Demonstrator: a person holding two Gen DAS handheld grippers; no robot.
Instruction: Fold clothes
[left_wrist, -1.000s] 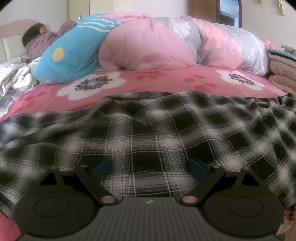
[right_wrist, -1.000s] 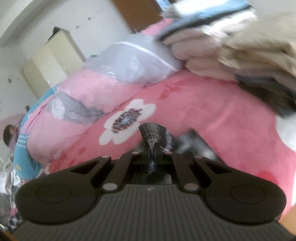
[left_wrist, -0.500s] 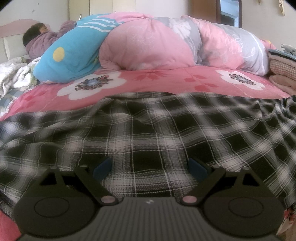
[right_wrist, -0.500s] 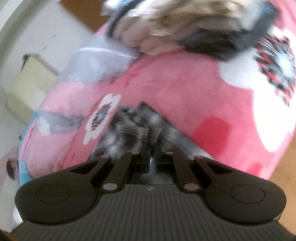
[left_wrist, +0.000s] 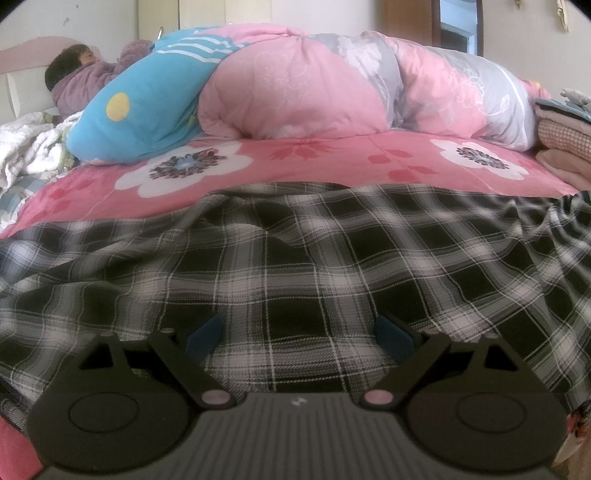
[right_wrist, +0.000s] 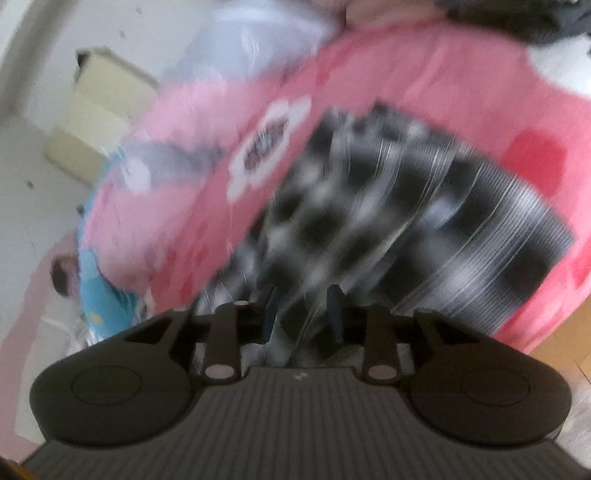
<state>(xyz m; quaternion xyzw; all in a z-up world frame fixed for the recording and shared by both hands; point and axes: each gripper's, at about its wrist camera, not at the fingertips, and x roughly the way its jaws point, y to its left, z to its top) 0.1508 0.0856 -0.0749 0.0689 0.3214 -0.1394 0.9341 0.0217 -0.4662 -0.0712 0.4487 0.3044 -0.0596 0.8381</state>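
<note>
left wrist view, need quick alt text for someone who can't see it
A black and white plaid cotton garment lies spread over a pink flowered bedsheet, with the left gripper open just above the cloth, nothing between its blue pads. Behind it sits a rolled pink and grey quilt and a blue pillow, with a person lying at far left.

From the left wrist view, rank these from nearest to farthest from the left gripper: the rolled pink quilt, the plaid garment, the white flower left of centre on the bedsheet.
From the left gripper, wide open:
1. Plaid garment, spread directly under and ahead of the fingers.
2. White flower on the pink bedsheet, beyond the garment's far edge, to the left.
3. Rolled pink quilt, across the back of the bed.
</note>
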